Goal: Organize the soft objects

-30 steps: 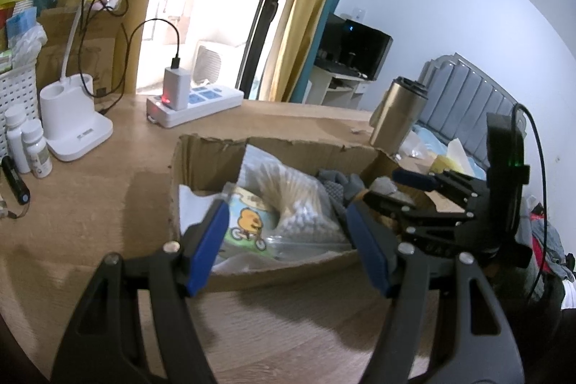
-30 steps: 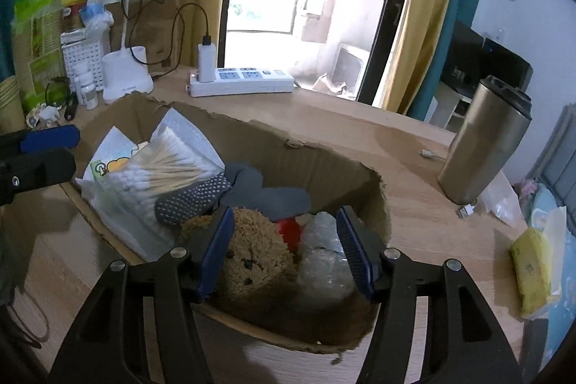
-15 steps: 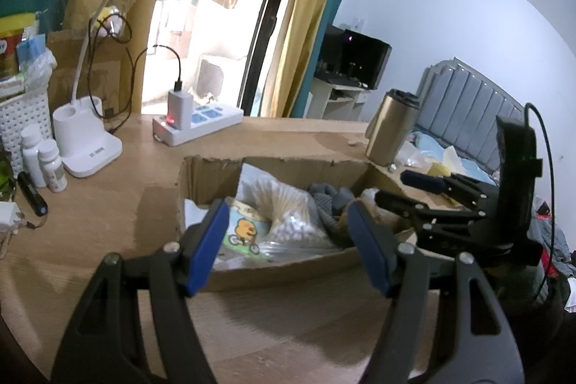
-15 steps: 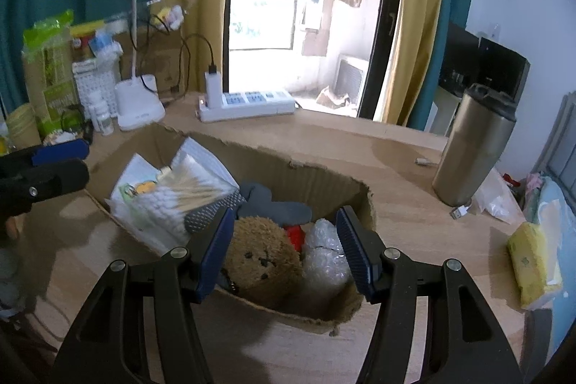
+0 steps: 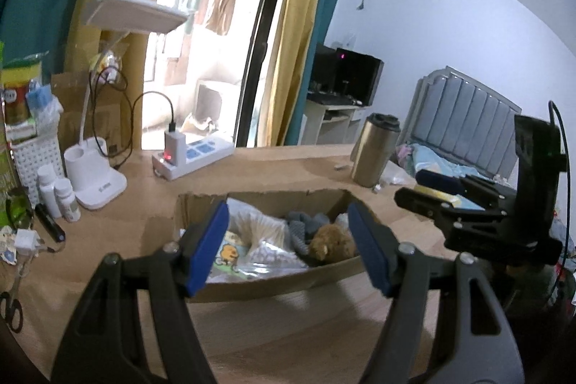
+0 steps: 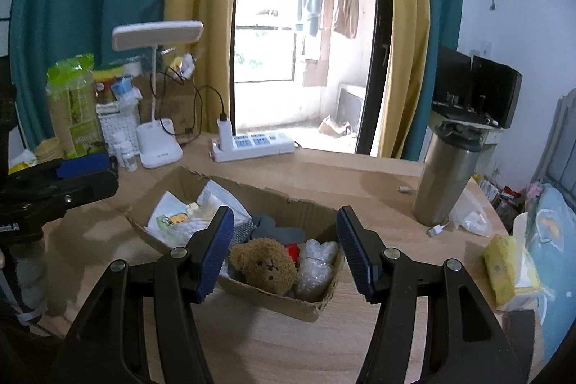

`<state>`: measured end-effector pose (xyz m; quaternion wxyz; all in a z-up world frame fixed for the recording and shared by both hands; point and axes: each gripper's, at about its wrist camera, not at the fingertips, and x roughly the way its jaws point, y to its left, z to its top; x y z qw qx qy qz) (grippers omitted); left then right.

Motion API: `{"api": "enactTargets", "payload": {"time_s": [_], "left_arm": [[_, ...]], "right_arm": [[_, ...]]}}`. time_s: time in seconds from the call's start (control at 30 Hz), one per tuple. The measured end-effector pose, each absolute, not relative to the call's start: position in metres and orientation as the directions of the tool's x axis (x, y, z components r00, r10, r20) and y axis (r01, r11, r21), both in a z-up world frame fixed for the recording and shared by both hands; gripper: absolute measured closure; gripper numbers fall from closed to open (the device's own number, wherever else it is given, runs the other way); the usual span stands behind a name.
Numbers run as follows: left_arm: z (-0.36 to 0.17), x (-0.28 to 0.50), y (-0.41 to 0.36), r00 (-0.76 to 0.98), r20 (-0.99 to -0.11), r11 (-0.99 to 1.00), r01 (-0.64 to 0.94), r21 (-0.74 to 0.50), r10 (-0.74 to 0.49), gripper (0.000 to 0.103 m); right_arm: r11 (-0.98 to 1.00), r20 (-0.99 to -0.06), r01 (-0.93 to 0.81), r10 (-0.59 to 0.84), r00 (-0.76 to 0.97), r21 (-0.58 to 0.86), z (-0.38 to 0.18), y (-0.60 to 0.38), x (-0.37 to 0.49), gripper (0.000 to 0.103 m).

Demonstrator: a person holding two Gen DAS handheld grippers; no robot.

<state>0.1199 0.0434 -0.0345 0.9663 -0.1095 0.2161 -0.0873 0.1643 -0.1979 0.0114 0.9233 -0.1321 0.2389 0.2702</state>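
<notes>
both grippers have lifted back from the cardboard box [image 5: 259, 288], which in the left wrist view sits on the table beyond the spread, empty left gripper [image 5: 288, 245], while the right wrist view shows the brown teddy bear [image 6: 264, 265] inside it beyond the spread, empty right gripper [image 6: 284, 252].

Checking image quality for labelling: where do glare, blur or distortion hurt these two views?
Left wrist: doorway blown out, lamp soft, edges bent by fisheye. Right wrist: doorway overexposed too, but bear and box sharp, corners black.
</notes>
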Motion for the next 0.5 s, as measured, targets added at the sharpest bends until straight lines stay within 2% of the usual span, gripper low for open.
{"api": "enactTargets", "payload": {"time_s": [0.33, 0.4, 0.5], "left_arm": [[-0.006, 0.095, 0.038, 0.907, -0.38, 0.973, 0.109, -0.203, -0.181, 0.025], [0.0, 0.089, 0.035, 0.913, -0.371, 0.976, 0.109, -0.186, -0.172, 0.013], [0.011, 0.078, 0.03, 0.922, -0.351, 0.979, 0.108, -0.171, -0.163, 0.007]], "right_arm": [[0.827, -0.465, -0.555, 0.459, 0.757, -0.089, 0.032, -0.22, 0.132, 0.04], [0.83, -0.448, -0.553, 0.466, 0.763, -0.079, 0.038, -0.224, 0.125, 0.04], [0.833, -0.421, -0.548, 0.471, 0.775, -0.075, 0.049, -0.231, 0.113, 0.039]]}}
